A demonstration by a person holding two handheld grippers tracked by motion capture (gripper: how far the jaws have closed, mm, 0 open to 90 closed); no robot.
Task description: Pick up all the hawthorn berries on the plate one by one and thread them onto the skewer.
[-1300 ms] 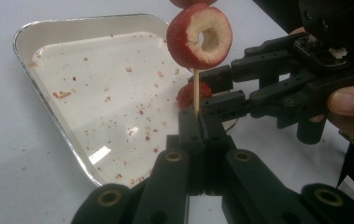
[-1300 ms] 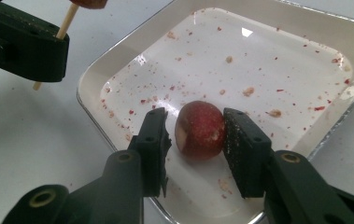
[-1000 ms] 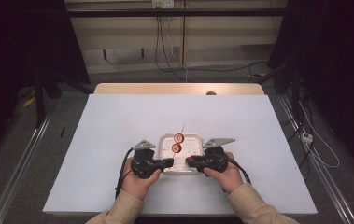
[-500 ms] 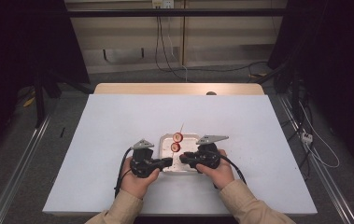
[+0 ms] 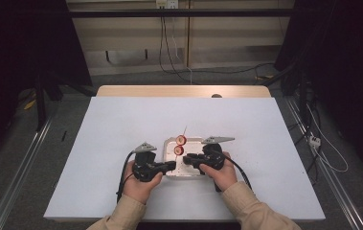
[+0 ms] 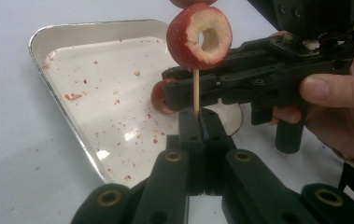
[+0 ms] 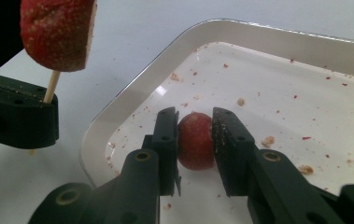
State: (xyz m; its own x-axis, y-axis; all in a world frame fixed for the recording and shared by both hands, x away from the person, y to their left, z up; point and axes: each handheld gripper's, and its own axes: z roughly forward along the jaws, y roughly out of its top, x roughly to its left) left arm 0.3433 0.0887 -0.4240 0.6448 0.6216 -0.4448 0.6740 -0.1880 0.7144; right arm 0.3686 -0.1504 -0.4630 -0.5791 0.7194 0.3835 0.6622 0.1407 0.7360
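My left gripper is shut on the lower end of a thin wooden skewer held upright. A red fruit ring with a pale cut face and a hole is threaded on it, and a second piece sits above. From the high view both rings stand over a white tray. My right gripper is shut on a small red fruit piece low over the tray floor. It is just beside the left gripper and the skewered piece.
The tray holds red crumbs and juice specks and rests on a white table cover. A hand grips the right gripper close behind the skewer. The tray rim lies between the two grippers.
The right gripper has slid left over the tray, closing in on the left gripper and the skewer. The left gripper has hardly moved.
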